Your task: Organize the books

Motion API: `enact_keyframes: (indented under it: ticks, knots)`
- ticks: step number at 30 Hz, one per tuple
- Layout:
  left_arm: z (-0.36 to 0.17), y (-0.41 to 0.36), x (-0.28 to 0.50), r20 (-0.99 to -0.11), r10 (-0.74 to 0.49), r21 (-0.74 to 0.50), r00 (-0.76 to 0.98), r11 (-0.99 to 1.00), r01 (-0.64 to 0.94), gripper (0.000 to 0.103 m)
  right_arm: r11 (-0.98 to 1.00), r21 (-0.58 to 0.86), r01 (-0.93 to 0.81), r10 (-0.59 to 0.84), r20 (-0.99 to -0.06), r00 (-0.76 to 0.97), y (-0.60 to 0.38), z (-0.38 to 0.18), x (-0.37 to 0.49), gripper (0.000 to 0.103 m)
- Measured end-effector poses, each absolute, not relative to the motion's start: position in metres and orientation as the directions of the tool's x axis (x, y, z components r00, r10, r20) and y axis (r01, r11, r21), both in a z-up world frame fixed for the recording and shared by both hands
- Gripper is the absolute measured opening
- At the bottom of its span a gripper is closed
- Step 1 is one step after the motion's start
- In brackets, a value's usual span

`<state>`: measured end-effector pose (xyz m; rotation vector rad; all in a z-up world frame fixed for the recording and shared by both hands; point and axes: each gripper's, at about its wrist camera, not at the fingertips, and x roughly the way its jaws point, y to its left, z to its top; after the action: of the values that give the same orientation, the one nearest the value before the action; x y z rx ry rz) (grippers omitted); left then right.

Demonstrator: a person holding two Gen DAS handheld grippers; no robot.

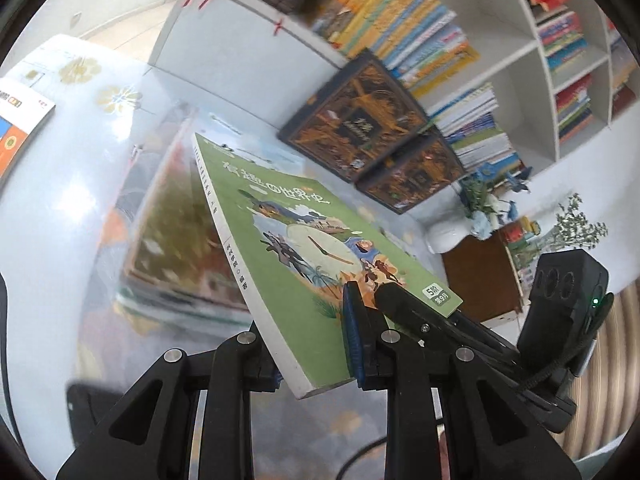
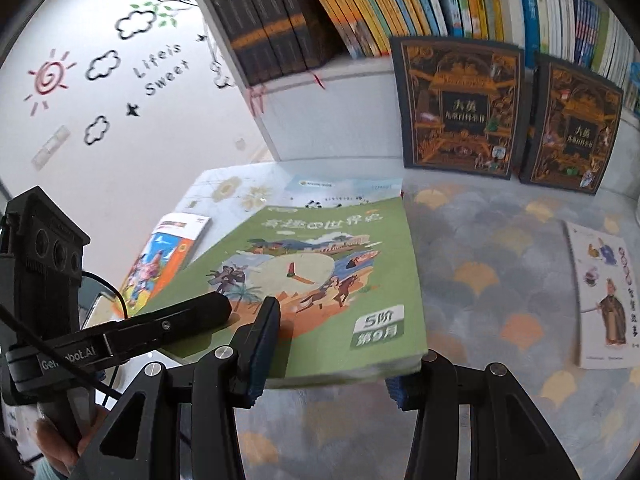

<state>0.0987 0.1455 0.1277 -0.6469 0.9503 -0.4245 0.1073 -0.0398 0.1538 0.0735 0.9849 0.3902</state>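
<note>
A green-covered book [image 1: 296, 240] with a clock picture is held up, tilted, above the patterned table. My left gripper [image 1: 316, 364] is shut on its near edge, one blue pad on the cover. My right gripper [image 2: 332, 364] is also closed on the same green book [image 2: 320, 276], at its near edge, one finger above the cover and one below. The other gripper's finger [image 2: 192, 316] lies on the cover's left corner. A stack of books [image 1: 176, 248] lies beneath the green book, blurred.
Two dark ornate books [image 2: 460, 108] [image 2: 572, 128] lean against a white bookshelf [image 2: 320, 120] full of upright books. A thin white booklet [image 2: 604, 296] lies at right on the table, an orange-blue book [image 2: 164, 260] at left. A white vase [image 1: 448, 236] stands nearby.
</note>
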Motion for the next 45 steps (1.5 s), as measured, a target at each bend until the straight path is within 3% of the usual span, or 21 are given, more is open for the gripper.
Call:
enact_keyframes:
  ticks: [8, 17, 22, 28, 35, 37, 39, 45]
  knots:
    - [0.108, 0.168, 0.14, -0.605, -0.621, -0.694, 0.498, 0.718, 0.053, 0.023, 0.955, 0.22, -0.2, 0.292, -0.814, 0.502, -0.015, 0.143, 0.134, 0.046]
    - [0.077, 0.201, 0.148, -0.642, -0.588, -0.706, 0.492, 0.704, -0.079, 0.029, 0.943, 0.268, -0.199, 0.328, -0.849, 0.414, 0.005, 0.113, 0.144, 0.051]
    - [0.071, 0.214, 0.119, -0.708, -0.486, -0.631, 0.512, 0.762, -0.148, 0.03, 0.928, 0.319, -0.192, 0.363, -0.891, 0.272, 0.001, 0.081, 0.148, 0.063]
    - [0.106, 0.215, 0.069, -0.766, -0.301, -0.454, 0.569, 0.879, -0.146, 0.031, 0.907, 0.223, -0.356, 0.328, -0.907, 0.265, -0.013, 0.079, 0.102, 0.07]
    - [0.123, 0.114, 0.034, -0.786, -0.31, -0.343, 0.535, 0.939, 0.041, 0.043, 0.971, 0.102, -0.214, 0.158, -0.951, 0.265, -0.111, 0.059, 0.031, 0.07]
    - [0.125, 0.079, 0.027, -0.791, -0.327, -0.323, 0.518, 0.941, 0.1, 0.053, 0.987, 0.003, -0.159, 0.054, -0.947, 0.317, -0.15, 0.063, 0.012, 0.07]
    - [0.127, 0.04, 0.022, -0.802, -0.341, -0.304, 0.49, 0.94, 0.157, 0.072, 0.989, -0.097, -0.107, -0.055, -0.938, 0.343, -0.185, 0.067, 0.001, 0.07]
    - [0.129, -0.055, 0.005, -0.834, -0.373, -0.287, 0.406, 0.923, 0.257, 0.073, 0.983, -0.184, 0.018, -0.176, -0.906, 0.385, -0.287, 0.091, -0.019, 0.07]
